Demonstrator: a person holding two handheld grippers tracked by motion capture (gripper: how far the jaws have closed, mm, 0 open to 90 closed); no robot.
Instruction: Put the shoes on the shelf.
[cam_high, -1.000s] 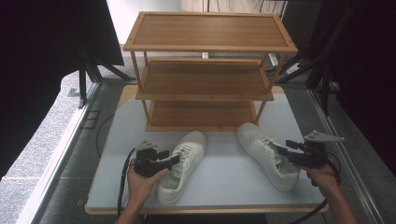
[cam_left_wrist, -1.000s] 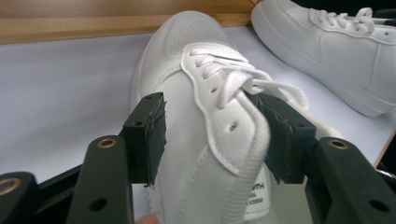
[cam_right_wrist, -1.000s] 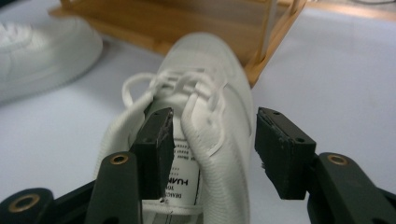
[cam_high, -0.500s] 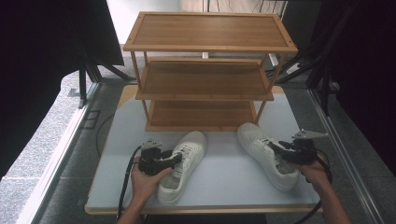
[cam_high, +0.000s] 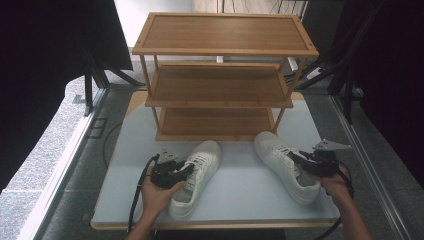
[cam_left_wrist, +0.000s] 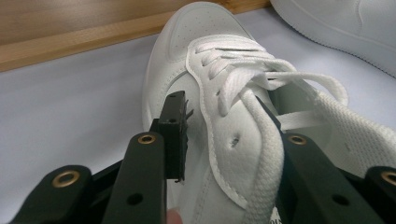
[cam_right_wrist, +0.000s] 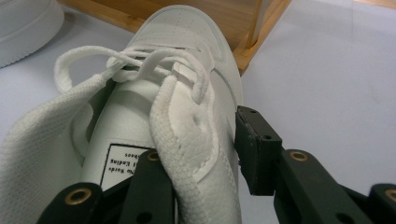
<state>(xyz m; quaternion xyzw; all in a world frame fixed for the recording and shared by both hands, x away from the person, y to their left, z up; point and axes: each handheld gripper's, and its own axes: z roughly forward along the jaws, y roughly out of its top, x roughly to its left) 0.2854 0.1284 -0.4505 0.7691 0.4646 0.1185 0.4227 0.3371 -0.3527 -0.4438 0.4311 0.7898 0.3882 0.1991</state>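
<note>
Shoes are the work here: two white leather low-top sneakers with flat white laces lie on the pale grey table (cam_high: 235, 192) in front of the three-tier bamboo shoe rack (cam_high: 220, 80), toes towards its bottom shelf. The left sneaker (cam_high: 196, 175) lies near the table's front left, the right sneaker (cam_high: 285, 164) well apart from it at the right.

The left gripper (cam_left_wrist: 224, 135) has just been closing; its jaws straddle the outer side wall of the left sneaker's collar, one pad outside, the other inside the opening. A sliver of gap seems to remain at the outer pad, so the grip does not look finished. The right gripper (cam_right_wrist: 205, 140) has likewise been closing over the side wall of the right sneaker (cam_right_wrist: 177, 93); its outer pad (cam_right_wrist: 256, 140) sits at the leather, though whether it presses yet is hard to tell.

Each sneaker should be light, with a stiff sole but a soft, padded upper that gives under pressure. Smooth leather may slip, so the quarter beside the eyelets, pinched through the wall, is probably the soundest hold; loose laces (cam_left_wrist: 261, 70) could snag on the rack.
</note>
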